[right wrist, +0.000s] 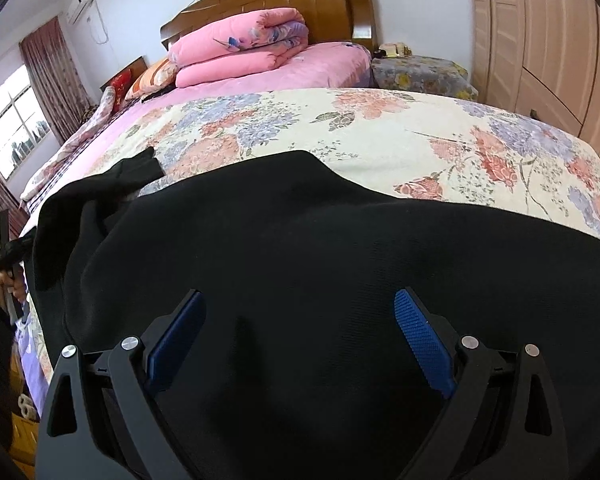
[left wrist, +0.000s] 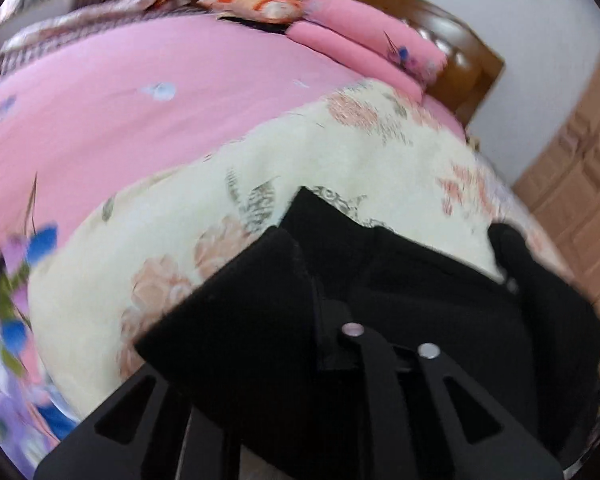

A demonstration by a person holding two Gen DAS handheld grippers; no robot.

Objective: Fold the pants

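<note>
Black pants (left wrist: 400, 280) being gripped by left gripper (left wrist: 388, 344), jaws closed on fabric, folds draped over fingers. Floral sheet (left wrist: 300, 152) being partly covered; pink quilt (left wrist: 364, 32) blurred behind.

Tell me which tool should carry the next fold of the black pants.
Left, probably. The left tool looks shut on a bunch of the black pants, fabric draped over it. The right tool is open above flat cloth, gripping nothing.
</note>
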